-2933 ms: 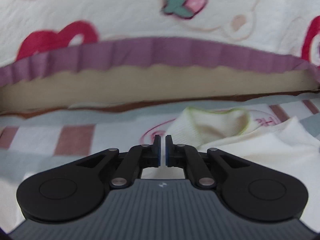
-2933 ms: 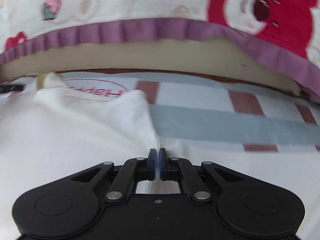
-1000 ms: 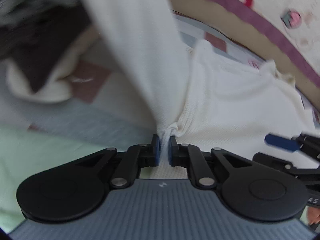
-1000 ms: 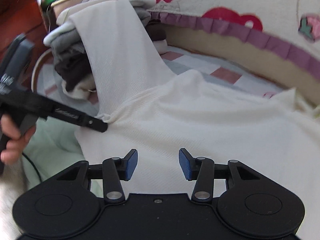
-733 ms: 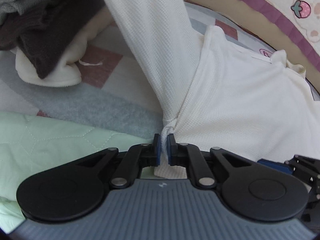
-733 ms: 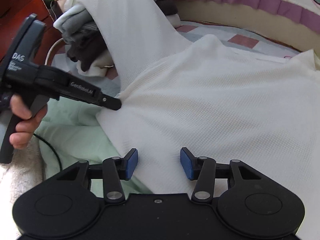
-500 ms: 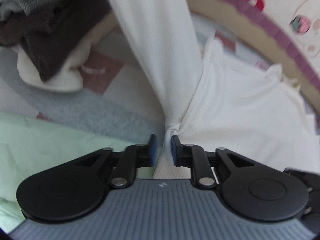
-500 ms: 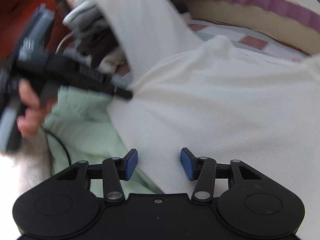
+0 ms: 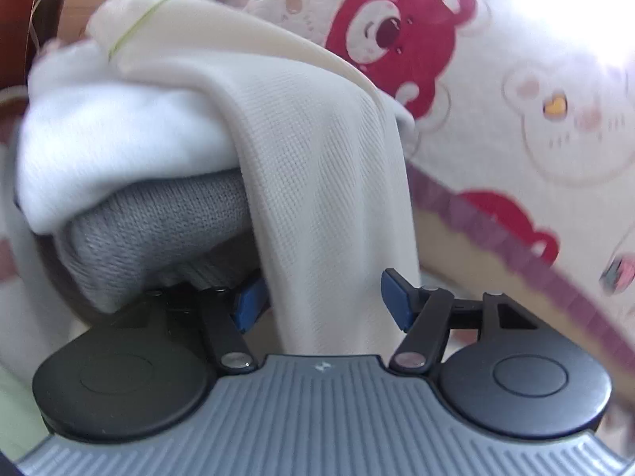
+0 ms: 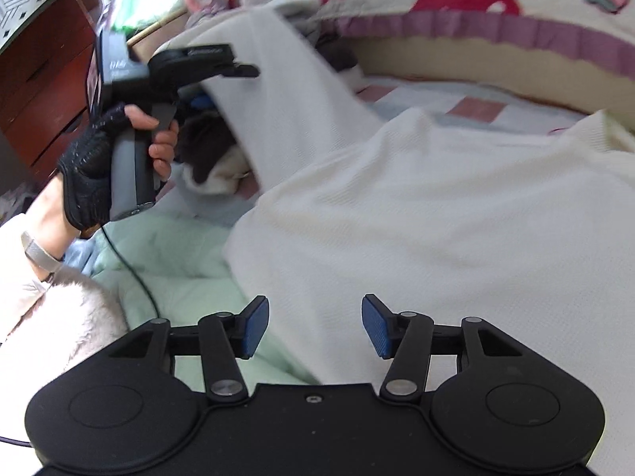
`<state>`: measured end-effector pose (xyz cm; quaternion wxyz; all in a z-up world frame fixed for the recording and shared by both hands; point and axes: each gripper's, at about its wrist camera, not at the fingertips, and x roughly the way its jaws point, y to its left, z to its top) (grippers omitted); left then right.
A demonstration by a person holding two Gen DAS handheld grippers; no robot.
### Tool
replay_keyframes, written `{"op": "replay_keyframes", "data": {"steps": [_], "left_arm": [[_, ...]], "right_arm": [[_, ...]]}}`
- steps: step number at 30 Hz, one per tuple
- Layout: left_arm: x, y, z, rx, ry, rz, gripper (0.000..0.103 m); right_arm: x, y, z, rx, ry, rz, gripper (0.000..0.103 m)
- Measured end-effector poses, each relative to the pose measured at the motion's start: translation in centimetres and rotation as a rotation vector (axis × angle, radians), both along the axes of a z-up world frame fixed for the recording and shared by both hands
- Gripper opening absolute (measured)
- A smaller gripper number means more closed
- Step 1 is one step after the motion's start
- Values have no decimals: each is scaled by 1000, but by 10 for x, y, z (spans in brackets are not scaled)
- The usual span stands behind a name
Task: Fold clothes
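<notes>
A cream long-sleeved top (image 10: 436, 206) lies spread on the bed. Its left sleeve (image 9: 333, 198) runs up and drapes over a pile of clothes (image 9: 151, 222); the sleeve also shows in the right wrist view (image 10: 293, 91). My left gripper (image 9: 321, 301) is open, its jaws on either side of the hanging sleeve, not closed on it. It shows in the right wrist view (image 10: 222, 63), held up beside the pile. My right gripper (image 10: 313, 327) is open and empty, low over the top's lower left hem.
The pile holds a white garment (image 9: 99, 142) over a grey knit (image 9: 158, 234) and dark clothes (image 10: 206, 139). A bear-print quilt with purple trim (image 10: 496, 27) rises behind. A pale green blanket (image 10: 178, 269) lies at the left. A wooden cabinet (image 10: 43, 79) stands far left.
My left gripper has let go of the armpit fold, opened wide and risen up along the sleeve to the pile. My right gripper stays open over the hem.
</notes>
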<state>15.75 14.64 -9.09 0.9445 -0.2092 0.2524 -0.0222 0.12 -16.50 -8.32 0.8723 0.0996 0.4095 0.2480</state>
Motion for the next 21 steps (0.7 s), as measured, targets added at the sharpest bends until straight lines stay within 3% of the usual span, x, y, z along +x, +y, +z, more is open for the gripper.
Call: {"op": "replay_keyframes", "data": {"steps": [2, 3, 4, 9, 12, 14, 16, 19, 21], "left_arm": [[2, -2, 1, -12, -28, -27, 49], [0, -5, 3, 5, -48, -37, 18], [-2, -8, 6, 29, -69, -46, 5], [-22, -29, 34, 127, -211, -68, 4], [-33, -63, 59, 204, -301, -230, 4], [-45, -95, 68, 239, -311, -423, 4], [-54, -128, 60, 223, -221, -627, 7], [-60, -172, 19, 164, 64, -851, 11], [-60, -188, -10, 150, 270, -937, 12]], "right_arm": [[-2, -9, 3, -31, -19, -27, 58], [-2, -14, 4, -42, -26, -43, 58], [-3, -19, 5, -48, -31, -61, 58], [-3, -42, 8, -36, -31, -143, 58], [-1, -49, 8, -70, -24, -167, 58], [0, -53, 7, -94, -21, -179, 58], [-2, -58, 7, -98, -18, -175, 58], [-6, -67, 6, -111, -12, -197, 58], [-8, -77, 5, -120, -2, -239, 58]]}}
